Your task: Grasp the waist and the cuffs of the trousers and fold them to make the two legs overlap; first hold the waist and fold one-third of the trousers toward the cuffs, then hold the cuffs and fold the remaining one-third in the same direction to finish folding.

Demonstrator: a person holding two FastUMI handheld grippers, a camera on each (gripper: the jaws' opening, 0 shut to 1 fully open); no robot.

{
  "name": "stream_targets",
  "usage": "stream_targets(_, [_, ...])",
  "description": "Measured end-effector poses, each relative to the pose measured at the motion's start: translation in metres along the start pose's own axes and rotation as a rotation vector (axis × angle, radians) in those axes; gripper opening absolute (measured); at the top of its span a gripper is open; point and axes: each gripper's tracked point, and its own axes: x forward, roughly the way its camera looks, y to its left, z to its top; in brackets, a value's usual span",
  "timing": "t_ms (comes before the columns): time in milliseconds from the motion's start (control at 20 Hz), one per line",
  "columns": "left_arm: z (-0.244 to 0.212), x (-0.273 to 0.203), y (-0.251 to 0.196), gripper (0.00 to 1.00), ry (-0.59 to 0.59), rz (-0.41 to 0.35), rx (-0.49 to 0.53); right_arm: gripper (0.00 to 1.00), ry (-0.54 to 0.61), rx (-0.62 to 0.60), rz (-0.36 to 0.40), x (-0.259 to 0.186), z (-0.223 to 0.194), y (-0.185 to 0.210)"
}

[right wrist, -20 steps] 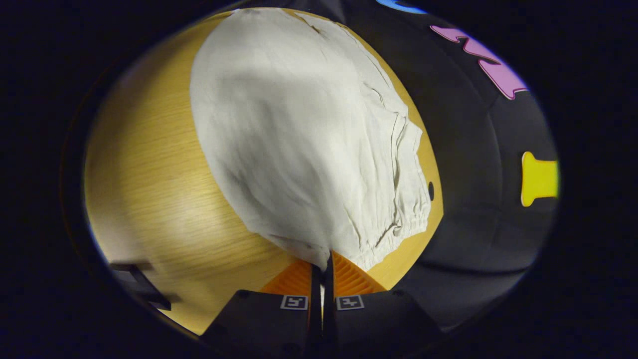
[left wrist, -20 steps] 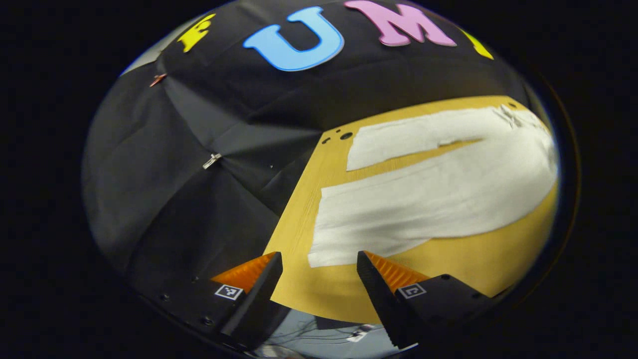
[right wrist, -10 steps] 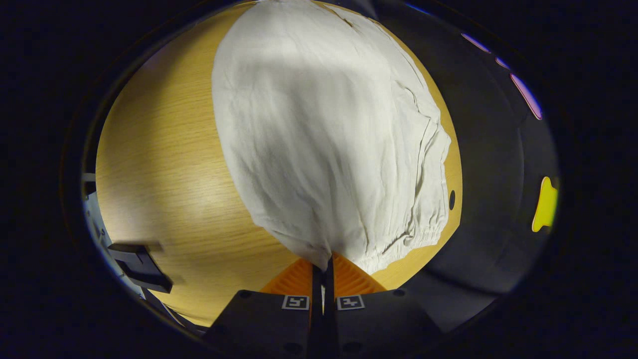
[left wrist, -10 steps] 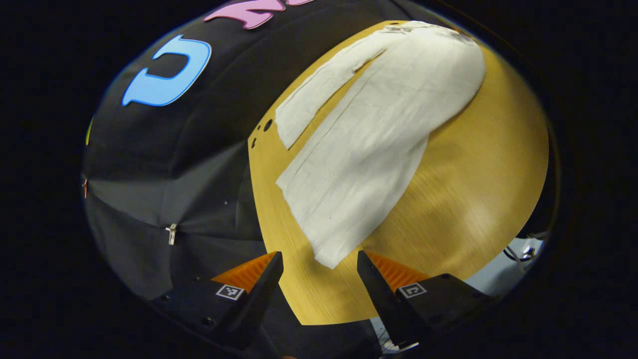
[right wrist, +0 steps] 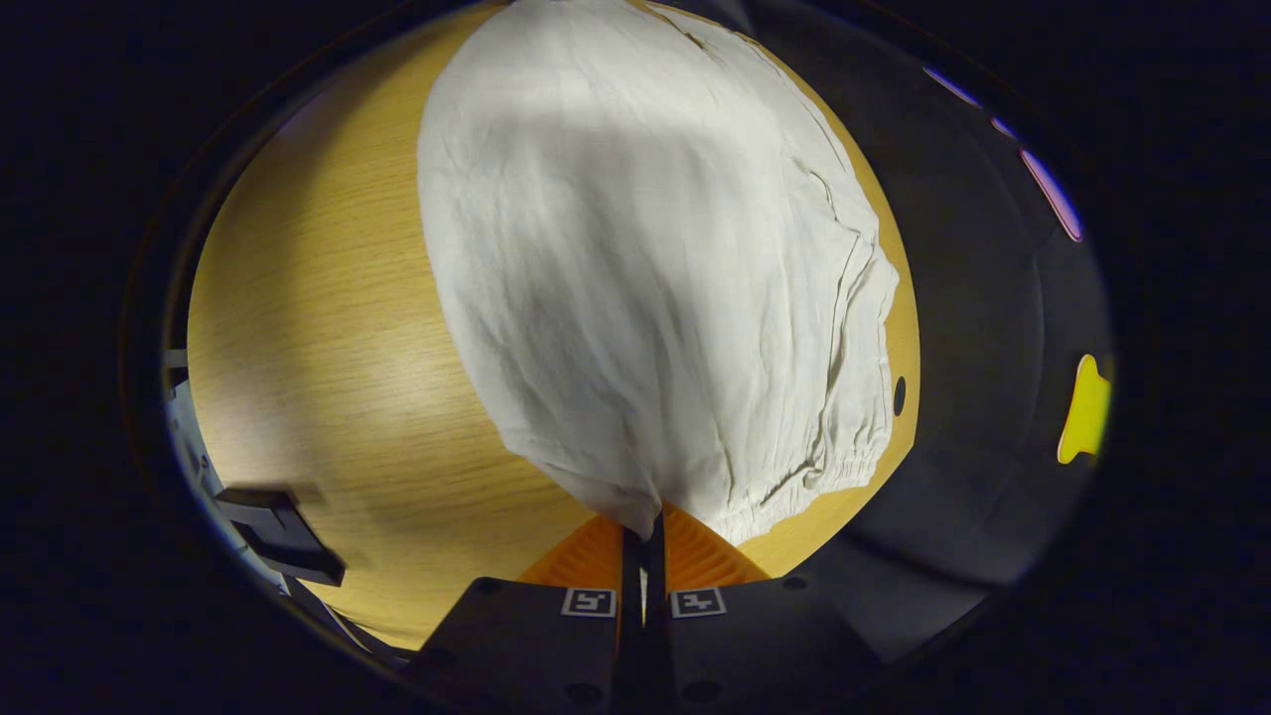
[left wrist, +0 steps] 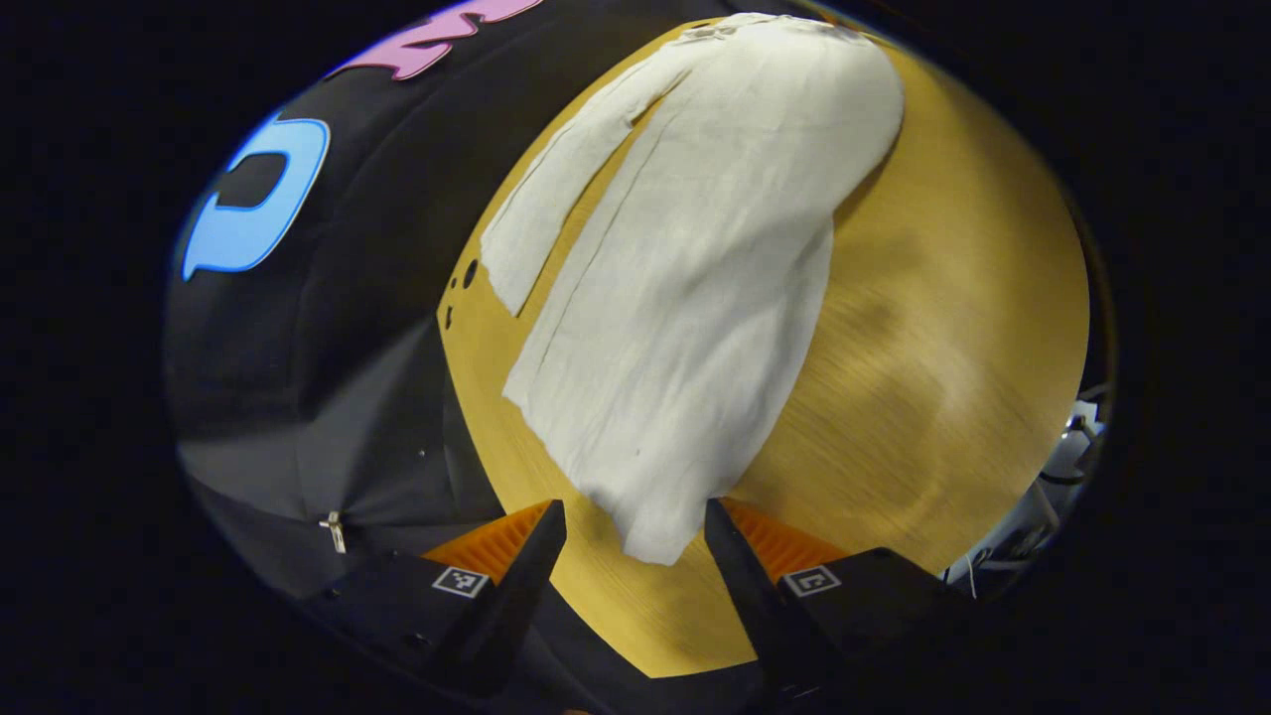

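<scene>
Left gripper view: white trousers [left wrist: 695,268] lie flat on the wood tabletop [left wrist: 953,328], both legs running toward the camera w/ a slit of wood between them, nearer cuff [left wrist: 650,531] lying between the spread fingers of the left claw [left wrist: 635,526], not gripped; small holes [left wrist: 462,283] in the tabletop near its edge by the booth's black cloth. Right gripper view: gathered waist [right wrist: 824,397] end up close, right claw [right wrist: 642,526] pressed together, pinching the trousers' waist corner, w/ a dark object [right wrist: 283,536] at the tabletop's far-left edge.
</scene>
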Motion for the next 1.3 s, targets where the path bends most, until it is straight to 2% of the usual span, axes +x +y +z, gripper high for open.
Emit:
stream_targets(150, [0.010,0.009,-0.001,0.74,-0.021,-0.040,0.098,0.05,-0.002,-0.014,-0.008,0.000,0.000,-0.001])
stream_targets(200, [0.012,0.012,0.000,0.69,-0.021,-0.050,0.084,0.05,-0.003,-0.017,-0.009,0.000,0.000,0.000])
stream_targets(250, [0.014,0.016,0.000,0.58,-0.017,-0.067,0.052,0.05,-0.003,-0.017,-0.010,0.000,0.000,0.000])
stream_targets(350, [0.014,0.020,0.000,0.49,0.000,-0.110,-0.025,0.05,-0.001,-0.019,-0.011,0.000,-0.001,0.000])
stream_targets(400, [0.018,0.021,0.001,0.41,0.001,-0.127,-0.047,0.05,-0.002,-0.021,-0.011,0.000,-0.002,0.000])
stream_targets(500, [0.019,0.023,-0.001,0.32,0.004,-0.157,-0.055,0.05,-0.003,-0.021,-0.011,0.001,-0.002,0.000])
stream_targets(550, [0.016,0.024,-0.002,0.20,0.008,-0.164,-0.048,0.05,-0.003,-0.021,-0.012,0.001,-0.002,0.000])
stream_targets(650, [0.015,0.025,-0.002,0.11,0.002,-0.148,-0.039,0.05,-0.008,-0.019,-0.011,0.001,-0.002,-0.001])
stream_targets(750, [0.015,0.025,-0.001,0.06,0.003,-0.132,-0.052,0.05,-0.015,-0.003,-0.006,0.002,-0.003,-0.001])
stream_targets(900, [0.018,0.022,0.006,0.05,0.005,-0.127,-0.132,0.05,0.001,0.048,-0.016,0.002,-0.008,-0.006])
stream_targets(1000, [0.030,0.015,0.034,0.06,-0.032,-0.064,-0.160,0.05,-0.010,0.119,-0.032,-0.006,-0.008,-0.014])
stream_targets(1050, [0.035,0.011,0.045,0.05,-0.050,-0.045,-0.175,0.00,-0.019,0.156,-0.053,-0.012,-0.008,-0.021])
stream_targets(1100, [0.041,0.009,0.058,0.05,-0.064,-0.025,-0.182,0.05,-0.030,0.191,-0.079,-0.016,-0.008,-0.030])
stream_targets(1200, [0.053,0.004,0.087,0.02,-0.088,0.024,-0.183,0.05,-0.046,0.278,-0.120,-0.024,-0.008,-0.050])
stream_targets(1250, [0.059,0.004,0.102,0.06,-0.100,0.053,-0.185,0.05,-0.054,0.322,-0.135,-0.026,-0.007,-0.060])
stream_targets(1300, [0.068,0.005,0.116,0.05,-0.110,0.075,-0.191,0.05,-0.063,0.362,-0.147,-0.026,-0.006,-0.071])
